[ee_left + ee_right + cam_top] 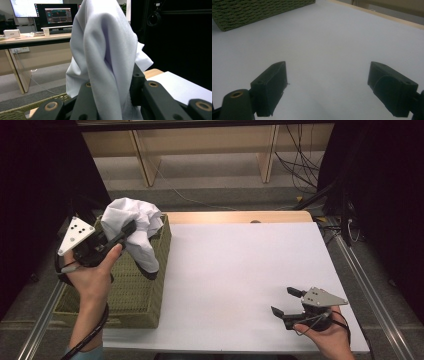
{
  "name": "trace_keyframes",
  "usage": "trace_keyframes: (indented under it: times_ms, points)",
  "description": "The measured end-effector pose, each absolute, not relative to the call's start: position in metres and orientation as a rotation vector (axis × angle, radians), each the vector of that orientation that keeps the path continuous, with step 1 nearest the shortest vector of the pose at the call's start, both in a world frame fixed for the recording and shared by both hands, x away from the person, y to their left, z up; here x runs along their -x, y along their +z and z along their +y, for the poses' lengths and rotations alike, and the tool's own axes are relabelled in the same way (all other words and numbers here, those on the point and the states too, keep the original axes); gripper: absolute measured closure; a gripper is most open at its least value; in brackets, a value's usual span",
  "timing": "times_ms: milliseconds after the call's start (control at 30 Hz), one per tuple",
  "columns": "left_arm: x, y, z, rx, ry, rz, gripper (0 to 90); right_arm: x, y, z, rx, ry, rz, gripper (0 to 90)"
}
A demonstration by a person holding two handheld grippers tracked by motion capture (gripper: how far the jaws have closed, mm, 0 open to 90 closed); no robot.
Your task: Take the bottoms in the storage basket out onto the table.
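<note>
Left tongs (131, 227) clamp white cloth (134, 222) above, seemingly, basket (135, 292).

Hidden and cut-off items:
- White cloth (105, 57): top cut by the 12 o'clock edge in the left gripper view; lower end hidden between the jaws.
- Left gripper (131, 228): jaw tips buried in cloth in the high view.
- Woven basket (259, 11): cropped at 11 o'clock in the right gripper view; its inside (127, 285) is partly covered by the forearm.
</note>
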State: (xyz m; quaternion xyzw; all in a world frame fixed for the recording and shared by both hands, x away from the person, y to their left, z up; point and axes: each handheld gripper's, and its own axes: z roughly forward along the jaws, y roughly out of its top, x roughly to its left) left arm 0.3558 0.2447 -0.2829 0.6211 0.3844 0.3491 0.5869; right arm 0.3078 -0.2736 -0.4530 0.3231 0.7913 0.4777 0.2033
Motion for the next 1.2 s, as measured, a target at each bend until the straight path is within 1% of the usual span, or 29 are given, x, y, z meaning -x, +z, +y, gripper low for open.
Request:
trace_keyframes:
  times_ms: [1200]
  points:
    - [-0.356, -0.283, 0.23, -1.477, 0.789, 0.864, 74.8, -0.308, -0.453, -0.273, -0.906, 1.335, 2.206, 17.0]
